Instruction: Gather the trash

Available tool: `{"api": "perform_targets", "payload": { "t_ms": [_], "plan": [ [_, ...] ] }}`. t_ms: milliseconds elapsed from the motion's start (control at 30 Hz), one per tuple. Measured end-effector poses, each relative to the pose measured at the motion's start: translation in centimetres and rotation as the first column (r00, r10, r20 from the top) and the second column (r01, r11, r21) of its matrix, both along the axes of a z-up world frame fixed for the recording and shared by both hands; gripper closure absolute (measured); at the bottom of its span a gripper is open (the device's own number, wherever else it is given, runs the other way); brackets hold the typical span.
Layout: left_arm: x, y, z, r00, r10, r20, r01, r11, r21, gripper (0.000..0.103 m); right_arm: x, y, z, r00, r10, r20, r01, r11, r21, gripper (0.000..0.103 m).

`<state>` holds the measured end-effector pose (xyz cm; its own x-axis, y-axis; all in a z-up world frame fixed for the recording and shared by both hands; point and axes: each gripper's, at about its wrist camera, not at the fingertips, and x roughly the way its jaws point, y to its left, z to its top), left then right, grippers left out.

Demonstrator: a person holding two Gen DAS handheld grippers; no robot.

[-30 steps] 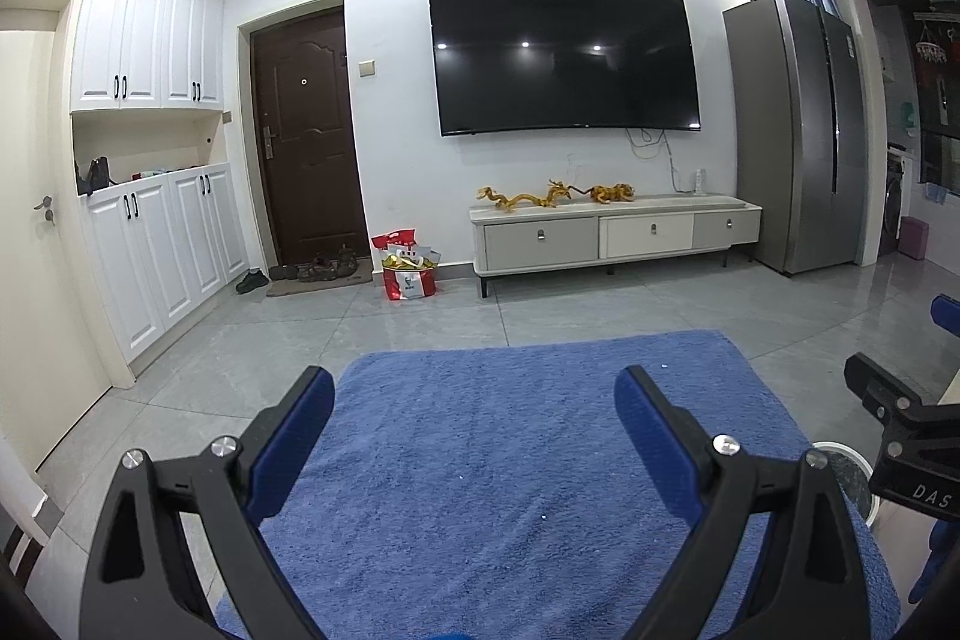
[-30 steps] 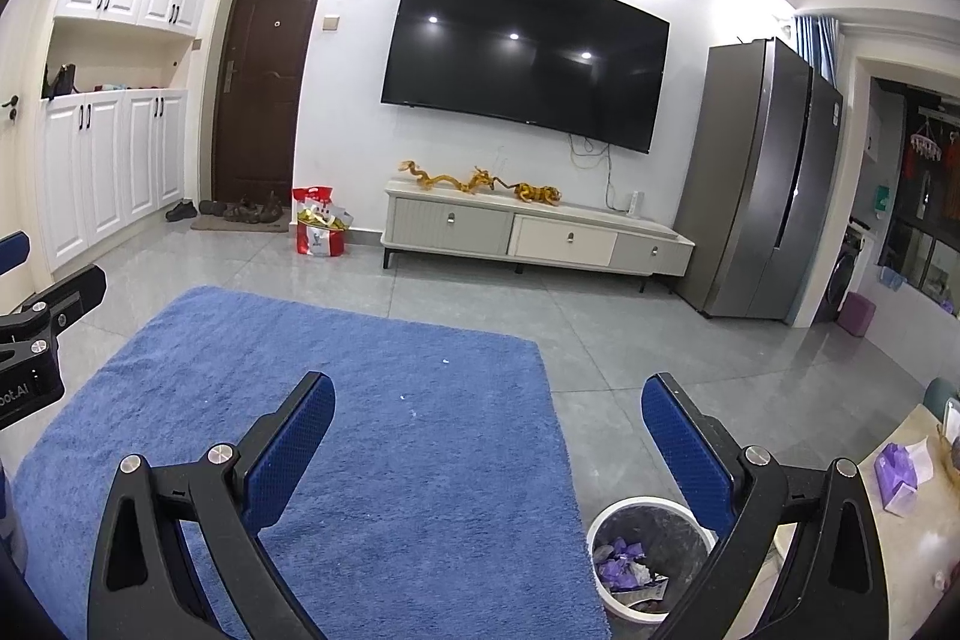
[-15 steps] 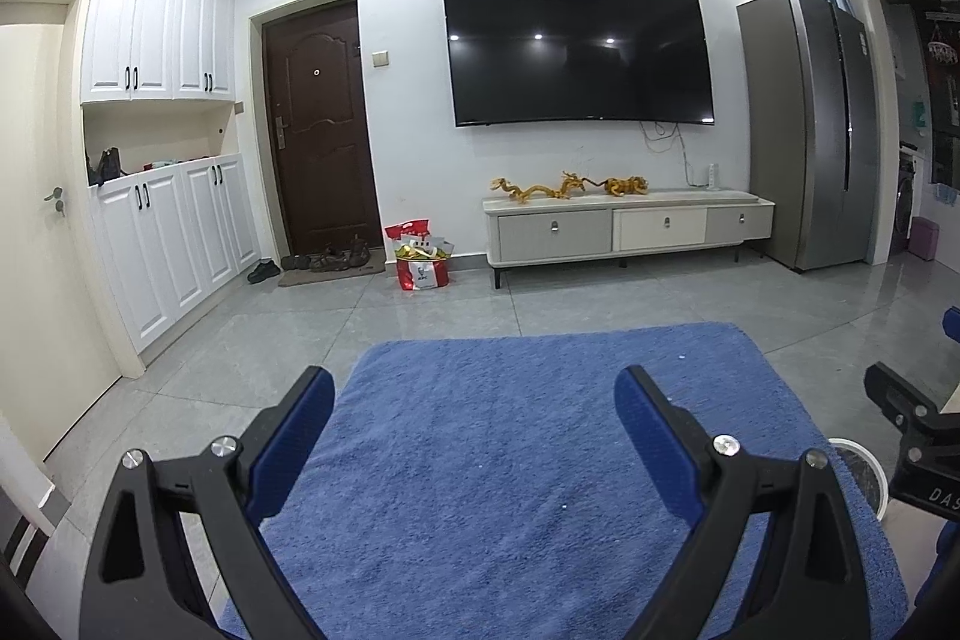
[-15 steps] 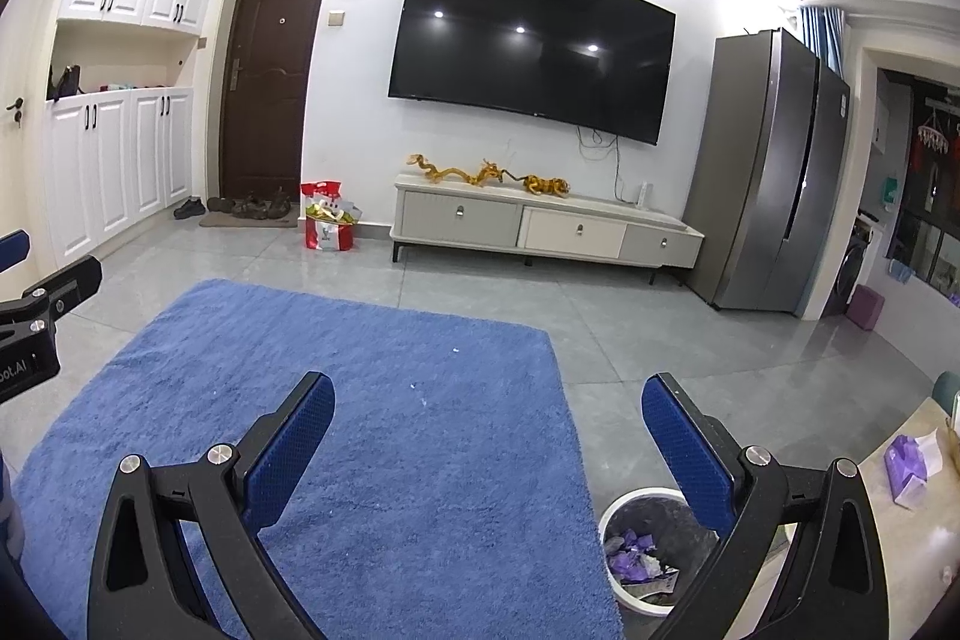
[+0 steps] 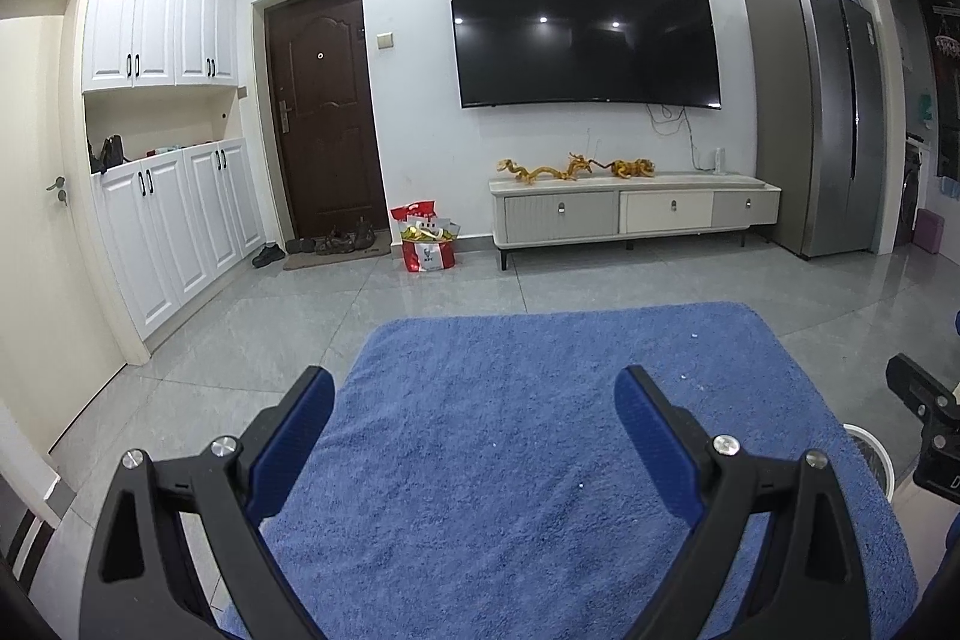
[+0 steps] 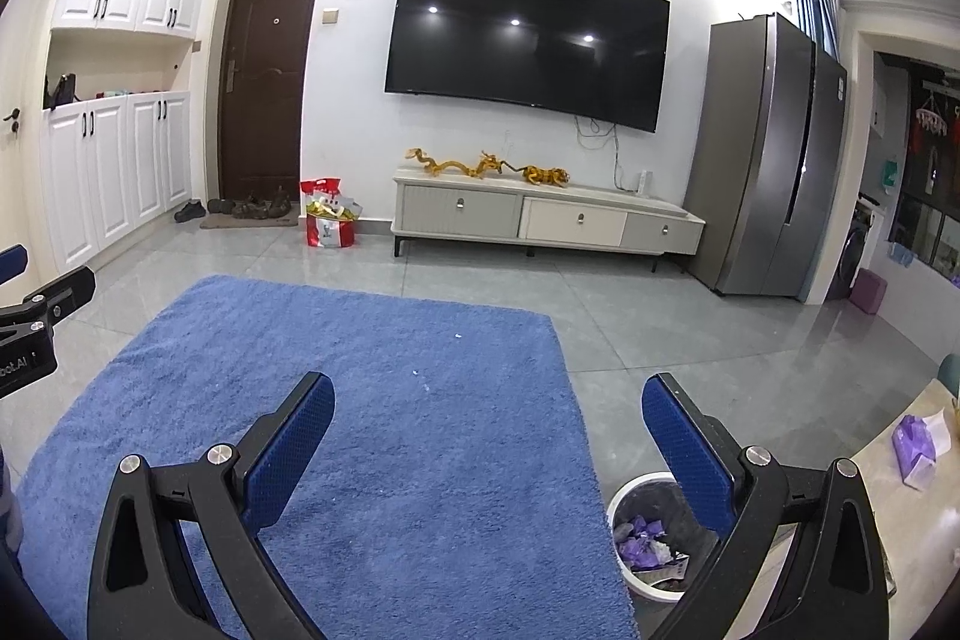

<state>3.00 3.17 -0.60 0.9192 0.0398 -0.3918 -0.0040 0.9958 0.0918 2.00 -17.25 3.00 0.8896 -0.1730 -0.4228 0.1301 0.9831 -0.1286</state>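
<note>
2 grippers | left gripper [image 5: 474, 388] jaws spread wide, empty | right gripper [image 6: 487, 394] same (holding nothing)

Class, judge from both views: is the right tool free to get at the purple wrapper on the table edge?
Probably yes. The right tool is open and empty, and the purple wrapper lies exposed on the table to its right, nothing covering it. The bin sits lower, between them.

The rug [image 6: 360, 400] lies on the floor in front of the TV cabinet [image 6: 540, 220], with the bin [image 6: 654, 538] just off its right corner. Trash [image 6: 645, 541] sits inside the bin, and a table [image 6: 918, 508] stands right of it, a tissue pack [image 6: 915, 445] on top
</note>
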Motion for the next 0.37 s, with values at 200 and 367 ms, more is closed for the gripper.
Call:
{"api": "perform_targets", "payload": {
  "t_ms": [200, 367],
  "plan": [
    [0.08, 0.44, -0.32, 1.0, 0.002, -0.01, -0.002, 1.0, -0.004, 0.008, 0.15, -0.04, -0.37, 1.0, 0.003, -0.007, -0.003, 1.0, 0.003, 0.002],
    [0.19, 0.45, -0.47, 1.0, 0.001, -0.013, -0.001, 1.0, 0.002, 0.008, 0.18, -0.04, -0.56, 1.0, 0.0, -0.011, 0.001, 1.0, 0.009, 0.002]
  ]
}}
